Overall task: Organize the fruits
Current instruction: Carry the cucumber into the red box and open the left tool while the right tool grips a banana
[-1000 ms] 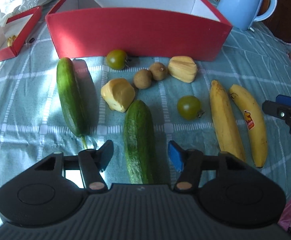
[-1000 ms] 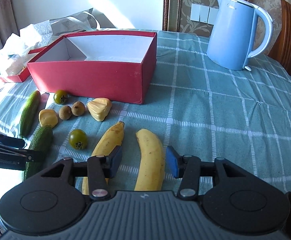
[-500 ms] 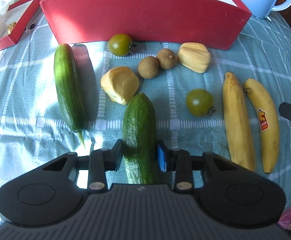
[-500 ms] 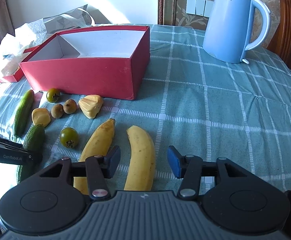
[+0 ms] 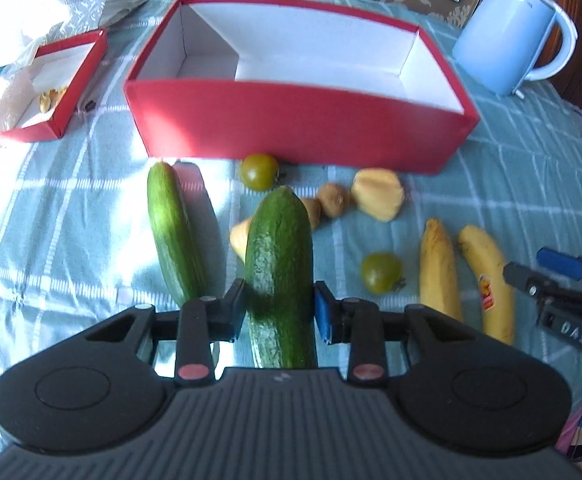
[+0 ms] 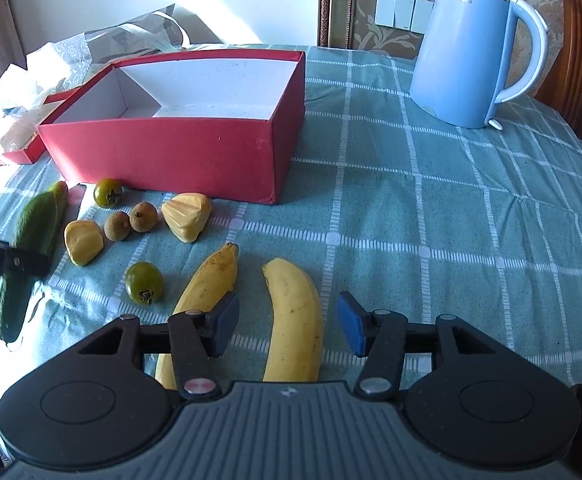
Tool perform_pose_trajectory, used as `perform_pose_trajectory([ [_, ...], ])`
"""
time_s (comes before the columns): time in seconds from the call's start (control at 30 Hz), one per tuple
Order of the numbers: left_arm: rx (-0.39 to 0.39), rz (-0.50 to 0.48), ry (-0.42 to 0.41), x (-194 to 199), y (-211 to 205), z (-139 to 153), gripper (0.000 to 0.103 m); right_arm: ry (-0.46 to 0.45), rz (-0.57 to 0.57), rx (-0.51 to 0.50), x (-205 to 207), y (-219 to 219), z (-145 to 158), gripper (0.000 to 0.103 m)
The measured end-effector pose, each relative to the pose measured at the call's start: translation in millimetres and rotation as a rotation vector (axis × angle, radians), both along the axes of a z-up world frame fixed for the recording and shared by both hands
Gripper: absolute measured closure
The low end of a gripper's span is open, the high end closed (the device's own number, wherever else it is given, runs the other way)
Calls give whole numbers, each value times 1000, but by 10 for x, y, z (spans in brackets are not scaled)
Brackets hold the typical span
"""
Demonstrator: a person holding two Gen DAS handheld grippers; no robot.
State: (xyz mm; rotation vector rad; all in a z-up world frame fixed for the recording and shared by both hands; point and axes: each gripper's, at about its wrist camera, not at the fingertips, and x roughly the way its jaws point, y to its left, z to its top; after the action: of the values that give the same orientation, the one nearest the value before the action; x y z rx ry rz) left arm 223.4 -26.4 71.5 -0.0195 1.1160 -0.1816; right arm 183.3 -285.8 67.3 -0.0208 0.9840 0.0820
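The left gripper (image 5: 279, 312) is clamped on a thick cucumber (image 5: 281, 264), taken near its lower end. Its jaws have just been closing, and the pads now press both flanks. The cucumber's far tip hangs above the cloth, short of the empty red box (image 5: 303, 128) at the far side of the bench (image 6: 431, 208).

A cucumber is judged stiff, fairly heavy and smooth-skinned. Held so near one end, it may droop or twist between the pads, and a hold nearer its middle would balance it better.

The right gripper (image 6: 287, 324) stands apart around the right-hand banana (image 6: 295, 320), its pads clear of the peel. Its jaws have just been opening. A banana is soft and bruises easily, so a gentle grip across its thick middle is advised.

The left wrist view alone shows the second cucumber (image 5: 175, 232) lying whole on the cloth and the pad contact on the held one. The right wrist view shows that cucumber from the side, tilted and blurred, and the open cloth between the box and the blue kettle (image 6: 471, 52).
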Motion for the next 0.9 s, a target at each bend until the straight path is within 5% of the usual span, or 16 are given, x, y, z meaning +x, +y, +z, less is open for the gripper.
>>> perform_pose_trajectory([
  [0.2, -83, -74, -18, 916, 49, 579, 72, -18, -48, 14, 55, -70, 177, 50],
  [0.43, 3, -185, 45, 2106, -230, 198, 72, -40, -119, 10, 69, -149, 232, 50],
  [0.63, 31, -338, 182, 2517, -506, -391, 72, -13, -160, -9, 100, -127, 98, 49],
  [0.83, 117, -415, 124, 2474, -621, -589, 70, 29, -161, -31, 91, 6, -78, 48],
  [0.9, 164, -420, 46, 2405, -596, -422, 65, 34, -163, -38, 55, 41, -91, 34],
])
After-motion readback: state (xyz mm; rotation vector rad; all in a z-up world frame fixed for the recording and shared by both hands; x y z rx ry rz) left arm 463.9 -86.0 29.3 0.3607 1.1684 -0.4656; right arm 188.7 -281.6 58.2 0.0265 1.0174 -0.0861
